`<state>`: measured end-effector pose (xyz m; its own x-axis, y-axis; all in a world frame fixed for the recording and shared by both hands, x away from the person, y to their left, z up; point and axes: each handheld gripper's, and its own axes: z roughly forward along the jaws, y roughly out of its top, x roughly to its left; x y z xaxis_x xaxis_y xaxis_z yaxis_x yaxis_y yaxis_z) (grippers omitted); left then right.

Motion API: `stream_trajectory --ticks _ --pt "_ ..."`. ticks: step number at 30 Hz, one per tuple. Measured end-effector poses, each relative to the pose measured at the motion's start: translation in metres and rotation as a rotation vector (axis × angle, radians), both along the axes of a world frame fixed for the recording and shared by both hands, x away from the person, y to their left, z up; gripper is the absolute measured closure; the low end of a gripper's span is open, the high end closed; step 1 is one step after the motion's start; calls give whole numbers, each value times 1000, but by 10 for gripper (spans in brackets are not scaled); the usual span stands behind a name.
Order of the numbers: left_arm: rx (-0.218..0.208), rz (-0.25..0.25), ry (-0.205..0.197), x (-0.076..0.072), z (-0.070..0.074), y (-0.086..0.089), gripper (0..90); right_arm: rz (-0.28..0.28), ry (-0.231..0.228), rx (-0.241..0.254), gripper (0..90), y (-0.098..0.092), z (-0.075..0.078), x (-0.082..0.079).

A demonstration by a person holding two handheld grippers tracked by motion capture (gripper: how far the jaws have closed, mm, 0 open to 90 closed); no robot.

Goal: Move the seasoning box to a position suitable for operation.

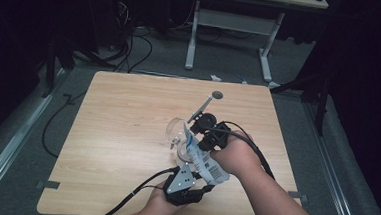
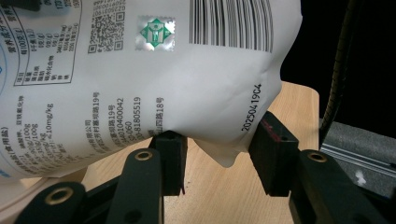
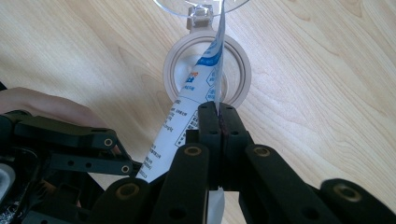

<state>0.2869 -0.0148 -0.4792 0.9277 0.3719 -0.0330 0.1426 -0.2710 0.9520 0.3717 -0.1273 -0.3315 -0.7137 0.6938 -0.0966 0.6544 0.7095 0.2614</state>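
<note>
Dark room, cables on the floor, another desk beyond; pale wooden table [image 1: 127,133] carries the work

- White printed pouch [image 1: 203,161] is held in the air between two hand-held grippers, tilted, its upper end over a round container [image 3: 207,70] with a clear hinged lid [image 1: 174,129] flipped open. A long-handled tool with a round end [image 1: 210,101] lies on the table beyond.
- Right gripper [image 3: 218,114]: jaws pressed together, clamped on the thin top edge of the pouch, right above the container mouth.
- Left gripper [image 2: 217,151]: jaws apart, bulging bottom corner of the pouch sitting between them; left pad touches the pouch, right pad stands just beside it. Reads as a loose cradle, not a firm pinch.

Risks, as I judge them:
- Pouch bottom may slide off the left jaws, since the hold looks light; the load would then swing from the right gripper's pinch.
- If contents are to go into the container, the narrow mouth and a floppy pouch invite spill onto the table.
- A swinging pouch could knock the open lid or tip the container.

Writing:
- Date stamp "20250419C4" on the pouch.
- Digits "-81805519" and "010400042" among Chinese text.
- "10mg/kg"
- Barcode, QR code, green emblem on a silver square; blue print near the top
</note>
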Motion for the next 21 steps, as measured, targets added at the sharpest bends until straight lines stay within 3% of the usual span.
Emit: stream_trajectory --ticks 21 --pt "-9 -21 5 3 3 -1 594 -6 -8 1 900 -3 3 1"
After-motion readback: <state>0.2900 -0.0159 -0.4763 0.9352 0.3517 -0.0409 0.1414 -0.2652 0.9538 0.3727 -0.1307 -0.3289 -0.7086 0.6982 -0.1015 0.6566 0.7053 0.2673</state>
